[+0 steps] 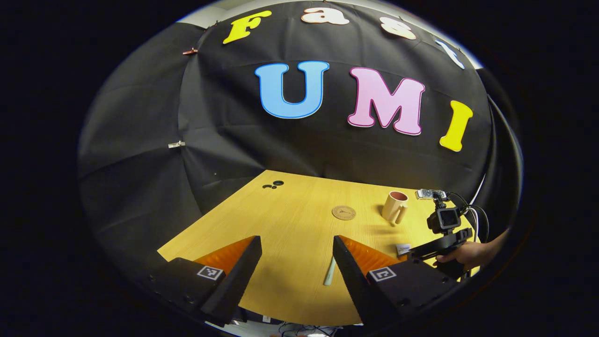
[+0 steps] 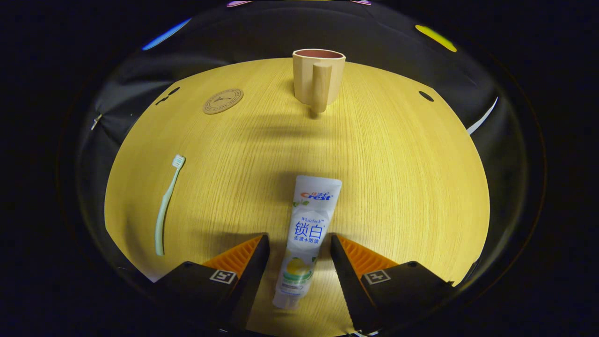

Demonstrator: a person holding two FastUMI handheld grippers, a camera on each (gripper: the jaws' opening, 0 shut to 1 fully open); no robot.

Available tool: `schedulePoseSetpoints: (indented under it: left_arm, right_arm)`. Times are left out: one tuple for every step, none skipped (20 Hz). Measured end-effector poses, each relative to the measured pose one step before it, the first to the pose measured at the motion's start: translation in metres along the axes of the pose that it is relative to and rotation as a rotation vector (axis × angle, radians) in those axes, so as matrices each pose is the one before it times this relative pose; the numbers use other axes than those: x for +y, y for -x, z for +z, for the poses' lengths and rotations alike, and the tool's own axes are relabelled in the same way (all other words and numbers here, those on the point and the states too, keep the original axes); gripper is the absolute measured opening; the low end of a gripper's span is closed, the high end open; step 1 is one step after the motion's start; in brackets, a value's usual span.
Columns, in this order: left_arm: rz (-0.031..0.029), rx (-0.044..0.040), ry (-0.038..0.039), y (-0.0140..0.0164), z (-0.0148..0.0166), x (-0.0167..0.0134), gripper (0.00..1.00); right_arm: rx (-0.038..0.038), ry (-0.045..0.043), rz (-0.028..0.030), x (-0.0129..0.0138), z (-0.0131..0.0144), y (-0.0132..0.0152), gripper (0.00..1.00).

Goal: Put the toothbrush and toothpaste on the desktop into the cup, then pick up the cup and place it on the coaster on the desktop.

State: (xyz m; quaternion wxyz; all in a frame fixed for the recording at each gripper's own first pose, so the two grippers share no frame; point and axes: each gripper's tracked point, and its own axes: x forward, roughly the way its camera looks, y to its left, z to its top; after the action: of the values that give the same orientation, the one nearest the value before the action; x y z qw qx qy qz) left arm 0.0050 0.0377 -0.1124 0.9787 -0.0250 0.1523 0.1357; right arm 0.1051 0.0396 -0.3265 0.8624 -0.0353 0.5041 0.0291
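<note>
Wooden desktop (image 2: 398,187), right hand-held gripper (image 2: 299,248) wide open, straddling toothpaste (image 2: 306,234)

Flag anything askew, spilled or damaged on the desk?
Nothing stands out. Cup upright, coaster flat and bare, toothbrush and toothpaste lying flat on the table, unspilled. Right gripper open, straddling the toothpaste; left gripper open.

I see a recording booth, not a real home: black cloth (image 1: 140,154) hangs as walls around one light wooden desk (image 2: 398,178), clips (image 1: 176,144) hold the cloth, and cables (image 1: 477,220) run beside the desk at its right edge.
</note>
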Motion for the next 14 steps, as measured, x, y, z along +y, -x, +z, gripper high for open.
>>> schedulePoseSetpoints:
  left_arm:
    - [-0.00378,0.00315,-0.00403,-0.00072,-0.00109,-0.00103,0.97]
    - [-0.00208,0.00558,-0.00339,-0.00117,-0.00191,-0.00115,0.97]
    - [-0.00477,0.00755,-0.00019,-0.00080,-0.00157,-0.00087,0.97]
    - [-0.00728,0.00674,0.00182,-0.00148,-0.00148,-0.00218,0.97]
    - [-0.00681,0.00780,0.00173,-0.00193,-0.00214,-0.00251,0.97]
    - [-0.00546,0.00824,-0.00127,-0.00296,-0.00109,-0.00204,0.97]
    - [-0.00542,0.00862,-0.00323,-0.00313,-0.00275,-0.00212,0.97]
    - [-0.00728,0.01102,-0.00363,-0.00358,-0.00312,-0.00203,0.97]
    - [-0.01149,0.01862,-0.00295,-0.00544,-0.00339,-0.00236,0.97]
    - [-0.01208,0.03067,0.00093,-0.00732,-0.00719,-0.00246,0.98]
    - [-0.00875,0.03017,0.00369,-0.00680,-0.00572,-0.00199,0.97]
    - [-0.00556,0.02505,0.00422,-0.00822,-0.00469,0.00024,0.98]
    - [-0.00877,0.03138,0.00206,-0.00705,-0.00377,-0.00042,0.97]
    - [-0.01122,0.03321,0.00046,-0.00904,-0.00695,-0.00181,0.98]
  right_arm:
    - [0.00312,-0.00059,0.00098,-0.00011,-0.00148,0.00021,0.82]
    - [0.00128,-0.00336,-0.00408,-0.00045,-0.00019,0.00044,0.71]
    - [0.00179,-0.00569,0.00385,-0.00032,-0.00042,-0.00247,0.58]
    - [0.00472,0.00481,0.00173,0.00110,0.00111,0.00142,0.49]
    - [0.01009,0.00839,0.00574,0.00071,-0.00076,0.00107,0.40]
    - [0.01638,0.00152,0.00421,-0.00082,-0.00097,-0.00113,0.36]
    - [0.00407,0.00053,0.00881,-0.00031,0.00139,0.00246,0.36]
    - [-0.00224,-0.00726,0.01709,0.00114,0.00053,-0.00221,0.27]
    - [0.00070,-0.00569,0.01734,-0.00020,0.00021,0.00171,0.29]
    - [-0.01407,-0.01353,0.01533,-0.00091,0.00125,0.00013,0.29]
    - [0.01065,-0.00402,0.01604,0.00078,-0.00346,0.00116,0.23]
    - [-0.00561,0.00565,0.00614,-0.00129,0.00091,0.00053,0.23]
    - [0.00301,0.01472,0.00372,-0.00144,-0.00252,0.00074,0.23]
    - [-0.00892,0.01358,-0.00276,-0.00203,-0.00034,0.00263,0.23]
